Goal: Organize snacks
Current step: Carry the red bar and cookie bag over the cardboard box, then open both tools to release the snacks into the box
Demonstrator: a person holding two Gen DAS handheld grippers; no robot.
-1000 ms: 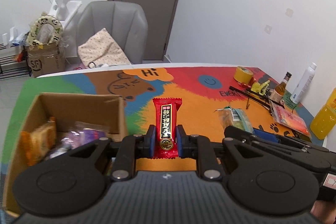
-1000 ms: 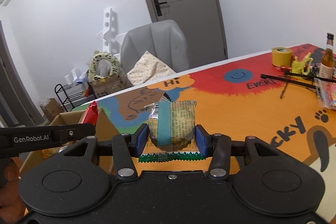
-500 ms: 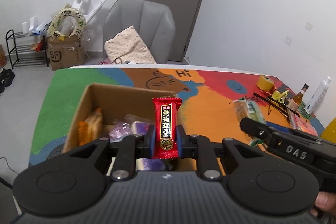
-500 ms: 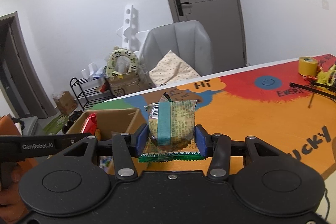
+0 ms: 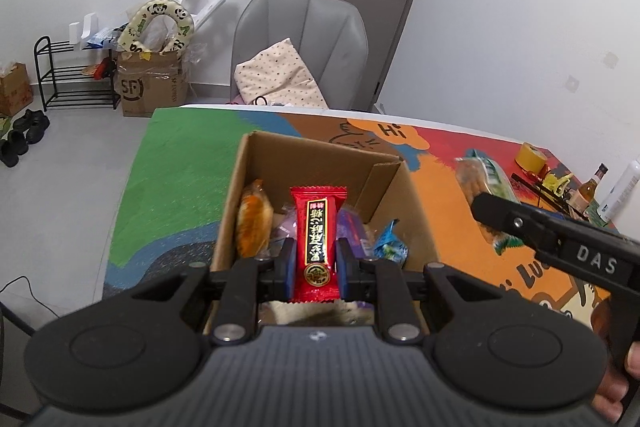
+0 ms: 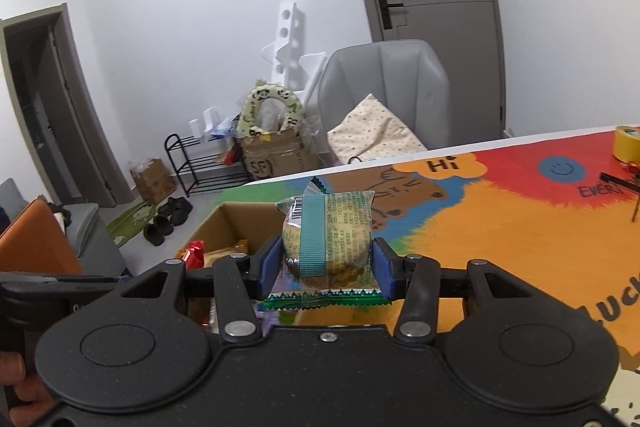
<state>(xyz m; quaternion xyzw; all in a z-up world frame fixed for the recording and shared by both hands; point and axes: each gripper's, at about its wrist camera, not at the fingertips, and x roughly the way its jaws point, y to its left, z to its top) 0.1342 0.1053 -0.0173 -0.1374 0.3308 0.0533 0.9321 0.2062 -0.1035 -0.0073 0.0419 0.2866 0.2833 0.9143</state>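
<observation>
My left gripper point(image 5: 316, 263) is shut on a red candy bar wrapper point(image 5: 318, 235), held upright over the open cardboard box point(image 5: 256, 155) on the colourful table. The box holds several snacks, among them an orange packet point(image 5: 252, 223) and a blue wrapper point(image 5: 390, 245). My right gripper point(image 6: 326, 269) is shut on a green-striped biscuit packet point(image 6: 330, 239), held above the table just right of the box point(image 6: 228, 215). That packet also shows in the left wrist view point(image 5: 480, 183), in front of the right gripper's arm.
A yellow tape roll point(image 5: 530, 155), bottles point(image 5: 590, 189) and small items sit at the table's far right. A grey chair point(image 5: 300, 39) with a cushion stands behind the table. An SF carton point(image 5: 150, 87) and a shoe rack point(image 5: 68, 75) stand on the floor.
Both grippers have moved left with their snacks. The red bar now hangs over the box's inside; the biscuit packet has come up beside the box.
</observation>
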